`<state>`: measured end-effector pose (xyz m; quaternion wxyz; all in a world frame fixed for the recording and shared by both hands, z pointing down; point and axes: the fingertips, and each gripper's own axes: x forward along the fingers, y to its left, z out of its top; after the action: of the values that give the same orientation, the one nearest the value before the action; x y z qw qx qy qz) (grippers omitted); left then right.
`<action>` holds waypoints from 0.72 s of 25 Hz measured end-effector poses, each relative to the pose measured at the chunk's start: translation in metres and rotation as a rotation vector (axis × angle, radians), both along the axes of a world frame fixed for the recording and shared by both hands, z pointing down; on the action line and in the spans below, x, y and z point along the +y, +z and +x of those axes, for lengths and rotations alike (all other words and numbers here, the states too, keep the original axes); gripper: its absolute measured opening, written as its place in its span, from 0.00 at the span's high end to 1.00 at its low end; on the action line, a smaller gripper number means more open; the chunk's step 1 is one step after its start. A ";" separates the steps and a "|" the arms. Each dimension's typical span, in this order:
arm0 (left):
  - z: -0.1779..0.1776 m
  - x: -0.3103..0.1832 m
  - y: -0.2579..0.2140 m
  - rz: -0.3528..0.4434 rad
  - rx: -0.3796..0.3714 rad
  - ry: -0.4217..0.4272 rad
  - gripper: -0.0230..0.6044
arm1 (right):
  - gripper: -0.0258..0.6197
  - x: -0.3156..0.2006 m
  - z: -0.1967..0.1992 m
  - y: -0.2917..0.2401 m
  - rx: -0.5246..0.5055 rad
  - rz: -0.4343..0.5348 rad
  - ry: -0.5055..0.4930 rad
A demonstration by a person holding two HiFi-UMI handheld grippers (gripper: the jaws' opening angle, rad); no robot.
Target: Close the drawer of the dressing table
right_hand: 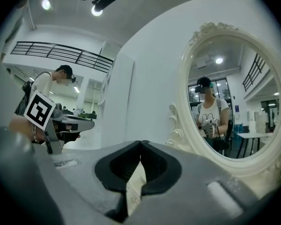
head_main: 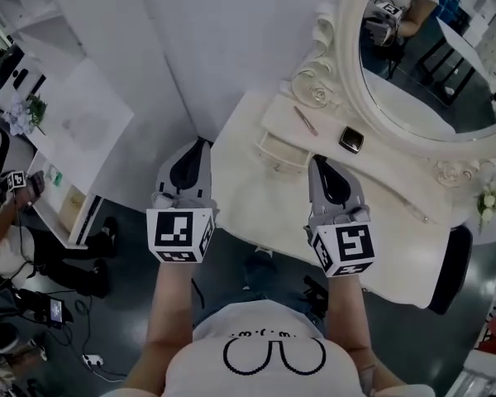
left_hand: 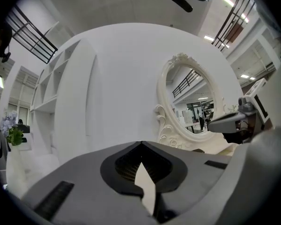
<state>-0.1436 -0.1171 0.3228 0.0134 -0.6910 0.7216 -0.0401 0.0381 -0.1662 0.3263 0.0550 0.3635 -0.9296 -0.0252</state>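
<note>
The cream dressing table stands against a white wall under an oval mirror. A small drawer juts out from the raised shelf on its top. My right gripper is shut and empty, its tip just right of the drawer's front. My left gripper is also shut and empty, off the table's left edge. In the right gripper view the jaws meet, and a cream face with a small knob shows below them. The left gripper points at the wall, with the mirror to its right.
A slim pen-like thing and a small dark case lie on the tabletop. White flowers sit at the right end, near a black chair. White shelving and another person are at the left.
</note>
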 end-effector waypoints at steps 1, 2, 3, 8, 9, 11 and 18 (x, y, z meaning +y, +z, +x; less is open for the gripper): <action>-0.002 -0.012 0.001 -0.004 0.000 0.004 0.97 | 0.96 -0.010 -0.003 0.001 -0.003 -0.002 0.001; -0.004 -0.023 0.003 -0.009 0.001 0.009 0.97 | 0.95 -0.019 -0.006 0.002 -0.006 -0.006 0.003; -0.005 -0.032 0.005 -0.016 0.003 0.014 0.97 | 0.95 -0.027 -0.008 0.003 -0.007 -0.011 0.003; -0.014 -0.070 0.015 -0.040 0.015 0.032 0.97 | 0.95 -0.056 -0.016 0.018 0.017 -0.042 -0.005; -0.015 -0.077 0.019 -0.046 0.018 0.038 0.97 | 0.95 -0.061 -0.017 0.020 0.015 -0.050 -0.003; -0.017 -0.087 0.026 -0.061 0.027 0.052 0.97 | 0.81 -0.069 -0.018 0.025 0.001 -0.074 0.014; -0.020 -0.122 0.040 -0.082 0.041 0.149 0.97 | 0.41 -0.092 -0.019 0.040 -0.068 -0.162 0.122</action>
<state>-0.1634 -0.2392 0.3632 -0.0268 -0.7435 0.6659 -0.0546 0.0193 -0.2581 0.3663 0.0542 0.4145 -0.9061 0.0656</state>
